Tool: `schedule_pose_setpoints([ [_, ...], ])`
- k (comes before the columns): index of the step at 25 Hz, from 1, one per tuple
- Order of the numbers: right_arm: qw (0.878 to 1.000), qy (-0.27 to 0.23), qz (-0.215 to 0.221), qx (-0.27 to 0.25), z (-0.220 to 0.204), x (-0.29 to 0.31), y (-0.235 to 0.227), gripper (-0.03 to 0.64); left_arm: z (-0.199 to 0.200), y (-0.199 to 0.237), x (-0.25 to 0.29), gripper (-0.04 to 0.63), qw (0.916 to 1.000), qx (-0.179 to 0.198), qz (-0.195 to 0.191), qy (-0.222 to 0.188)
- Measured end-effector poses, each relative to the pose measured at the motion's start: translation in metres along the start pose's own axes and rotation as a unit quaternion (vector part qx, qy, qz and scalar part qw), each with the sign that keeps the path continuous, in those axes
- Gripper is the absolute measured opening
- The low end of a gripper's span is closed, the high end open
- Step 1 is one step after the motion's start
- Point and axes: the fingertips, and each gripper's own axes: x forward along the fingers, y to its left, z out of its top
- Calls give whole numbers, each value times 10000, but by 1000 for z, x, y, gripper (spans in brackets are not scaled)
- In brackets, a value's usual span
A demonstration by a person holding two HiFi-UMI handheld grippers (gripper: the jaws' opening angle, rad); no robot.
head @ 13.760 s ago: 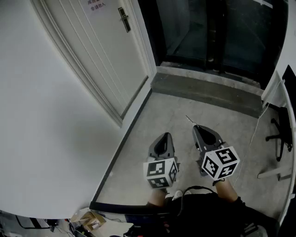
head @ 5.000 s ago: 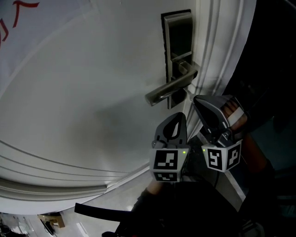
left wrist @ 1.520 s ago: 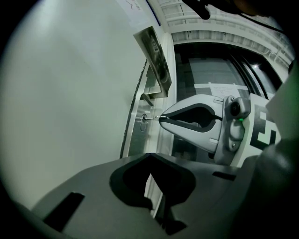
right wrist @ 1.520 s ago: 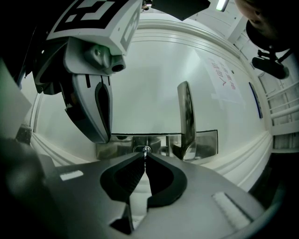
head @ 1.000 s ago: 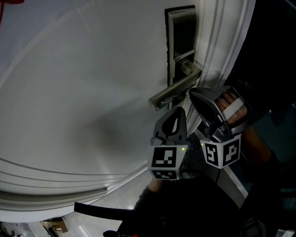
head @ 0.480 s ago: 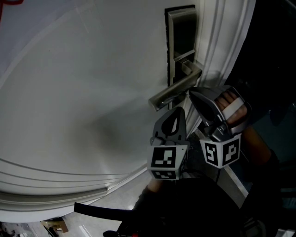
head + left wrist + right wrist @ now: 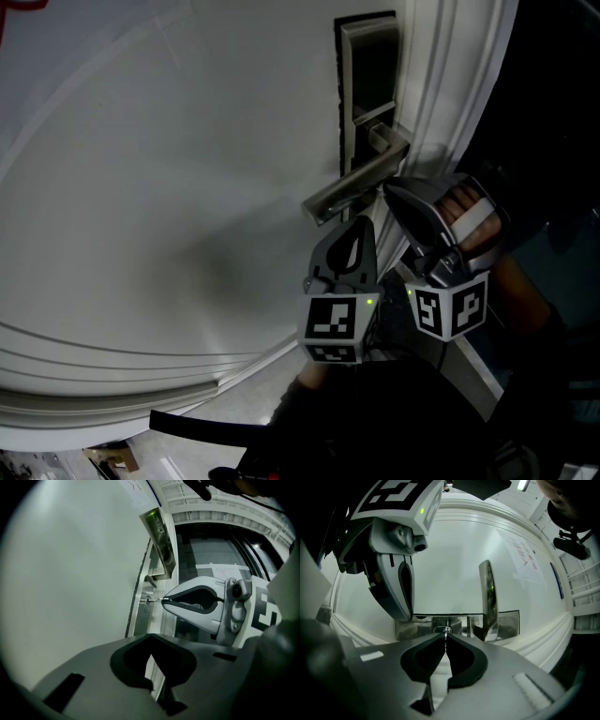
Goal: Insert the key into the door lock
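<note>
**Key held at the keyhole, both hand-held grippers motionless**

Over the last second nothing shifted in the head view. The only change was from a few seconds back, when the right hand-held gripper stood lower, and it had since risen close under the lever. By my reading the approach was finished and the key was being fed into the cylinder. How deep it sat could not be told.

The white door filled most of the head view, with the dark lock plate near its right edge. The metal lever handle jutted out and down to the left from the plate.

The right hand-held gripper pointed straight at the plate just below the lever, with the person's hand wrapped round its body. Its jaws were pinched together on the key. The thin blade bridged the short gap between the jaw tips and the round keyhole, its tip at or just inside the opening.

The left hand-held gripper hung just beside the right one, angled up at the door. Its jaws were closed on nothing and it took no part in the insertion
</note>
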Motion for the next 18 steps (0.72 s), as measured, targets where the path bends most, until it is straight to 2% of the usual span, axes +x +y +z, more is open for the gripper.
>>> schedule_pose_setpoints([
  [18, 10000, 22, -5, -24, 0, 0, 0, 11, 0, 1, 0, 0, 10000, -28, 21, -24],
])
